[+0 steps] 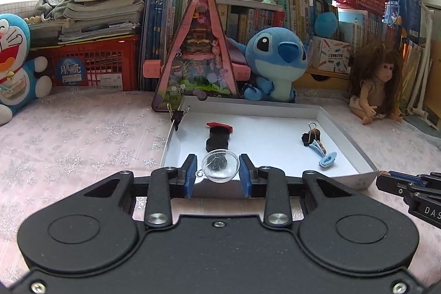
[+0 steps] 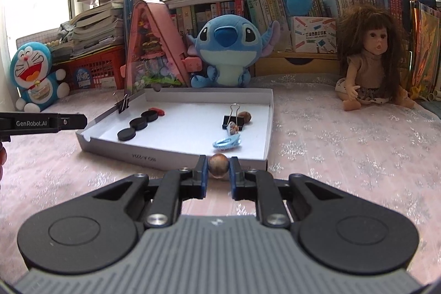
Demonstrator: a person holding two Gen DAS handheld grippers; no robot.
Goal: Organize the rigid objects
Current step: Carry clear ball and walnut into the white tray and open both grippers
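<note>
Left gripper is clamped on a clear round capsule, held just short of the near wall of the white tray. Right gripper is closed tight on a small brown ball, also held at the tray's near edge. Both items are likely held for drop-off.

Like is grouped with like in the tray: black discs are lined along the left side, and a binder clip and blue clip are kept to the right. The centre of the tray floor is left open. The low near wall must be cleared. The surface to the right is free.
</note>
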